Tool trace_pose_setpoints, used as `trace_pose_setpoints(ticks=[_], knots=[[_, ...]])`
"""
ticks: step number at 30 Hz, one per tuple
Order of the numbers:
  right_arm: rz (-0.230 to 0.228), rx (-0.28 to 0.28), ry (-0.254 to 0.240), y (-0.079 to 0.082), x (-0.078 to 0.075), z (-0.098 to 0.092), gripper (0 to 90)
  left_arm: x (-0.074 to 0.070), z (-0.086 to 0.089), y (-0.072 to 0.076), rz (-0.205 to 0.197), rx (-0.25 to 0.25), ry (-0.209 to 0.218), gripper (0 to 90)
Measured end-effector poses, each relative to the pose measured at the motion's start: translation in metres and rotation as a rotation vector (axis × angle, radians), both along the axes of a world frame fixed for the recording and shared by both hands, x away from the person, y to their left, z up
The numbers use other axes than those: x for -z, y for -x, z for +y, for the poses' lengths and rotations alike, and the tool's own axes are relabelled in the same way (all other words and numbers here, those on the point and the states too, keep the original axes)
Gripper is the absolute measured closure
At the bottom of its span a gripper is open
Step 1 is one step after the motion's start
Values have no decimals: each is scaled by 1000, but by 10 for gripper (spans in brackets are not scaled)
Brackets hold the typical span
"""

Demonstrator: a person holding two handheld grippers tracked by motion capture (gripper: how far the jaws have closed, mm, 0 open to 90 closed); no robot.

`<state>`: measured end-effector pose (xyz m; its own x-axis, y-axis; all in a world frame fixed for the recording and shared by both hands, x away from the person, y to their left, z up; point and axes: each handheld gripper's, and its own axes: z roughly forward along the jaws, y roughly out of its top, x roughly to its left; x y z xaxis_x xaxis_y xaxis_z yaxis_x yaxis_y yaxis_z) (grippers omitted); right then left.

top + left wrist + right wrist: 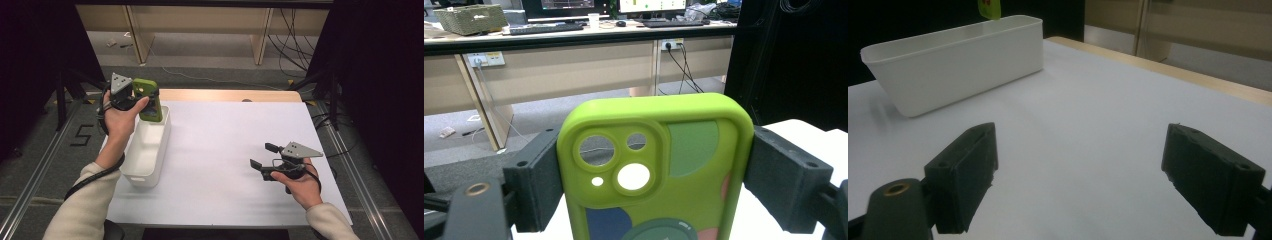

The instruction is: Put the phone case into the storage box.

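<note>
High view first, from the left: the person's left hand (118,117) is raised over the far end of a white bin (148,150) standing along the left edge of the bench (235,165). The left claw (145,100) is clamped on a green phone case (149,100), held upright above the bin's far end and clear of its floor. In the left gripper view the two black jaws press against the case's (654,170) side edges, its back with the camera cut-outs facing the lens, coloured patches lower down.

As I read it, the pick-up is finished and the case has been carried to the bin; what's left is lowering it inside and letting go. The bin looks empty from where I can see into it.

That left forearm reaches forward with the wrist bent up, keeping the case nearly vertical.

Moving right, the middle of the bench is bare white. Near the right edge the right hand (298,182) sits low, just above the surface, its right claw (262,156) pointing left toward the bin. Its jaws stand wide apart with nothing between them, which the right gripper view confirms: the bin (953,65) lies well ahead, a sliver of green (989,9) above its rim.
</note>
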<state>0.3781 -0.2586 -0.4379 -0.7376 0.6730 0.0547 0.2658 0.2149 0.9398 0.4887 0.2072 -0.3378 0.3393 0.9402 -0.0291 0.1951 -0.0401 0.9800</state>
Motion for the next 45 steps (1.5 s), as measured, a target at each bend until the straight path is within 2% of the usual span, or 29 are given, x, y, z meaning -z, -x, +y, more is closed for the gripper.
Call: trace_pose_setpoints(ticks=[45], knots=[[3, -3, 3, 0, 1, 0, 159, 7, 0, -12, 20, -14, -8, 167]])
